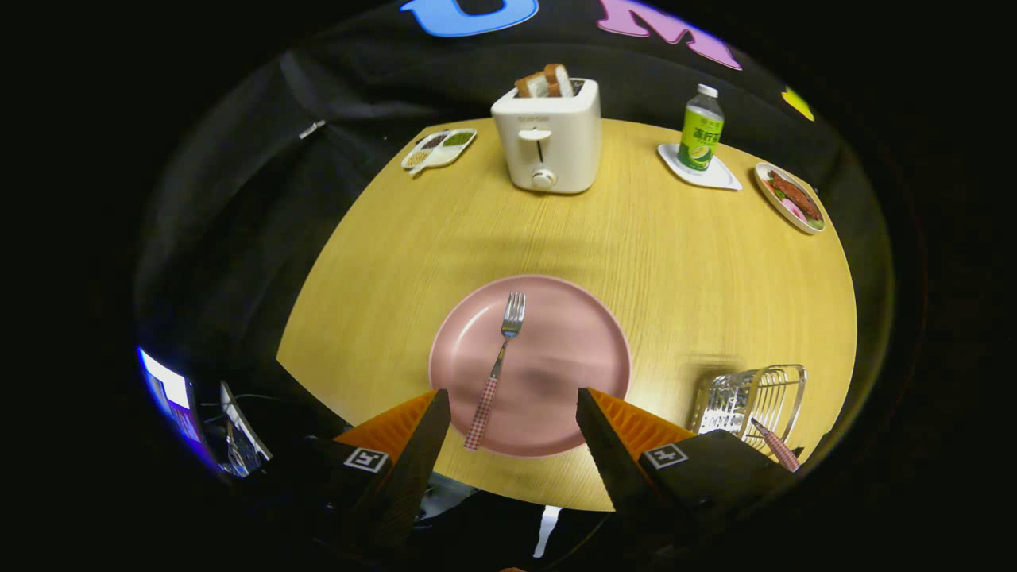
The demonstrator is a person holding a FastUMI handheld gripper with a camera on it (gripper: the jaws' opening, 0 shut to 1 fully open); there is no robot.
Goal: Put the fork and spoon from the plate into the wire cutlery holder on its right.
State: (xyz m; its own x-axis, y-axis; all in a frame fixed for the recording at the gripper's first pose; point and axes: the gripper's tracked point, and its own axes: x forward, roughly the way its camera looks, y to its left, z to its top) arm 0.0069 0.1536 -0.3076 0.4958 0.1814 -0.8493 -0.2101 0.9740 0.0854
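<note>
While hovering spread wide over the pink plate (556,318), gripper (512,401) grasps nothing — fork (497,367) lies between the fingers, checked handle nearest; wire cutlery holder (751,397) waits right, one checked handle — likely the spoon's — already in.

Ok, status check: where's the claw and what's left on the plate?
Claw open, hovering over near edge of plate. Fork alone on plate, between the fingers. Checked handle already in wire holder. Nothing in the way.

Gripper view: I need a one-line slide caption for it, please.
Open gripper poised over a pink plate holding a fork, wire cutlery holder to its right.
</note>
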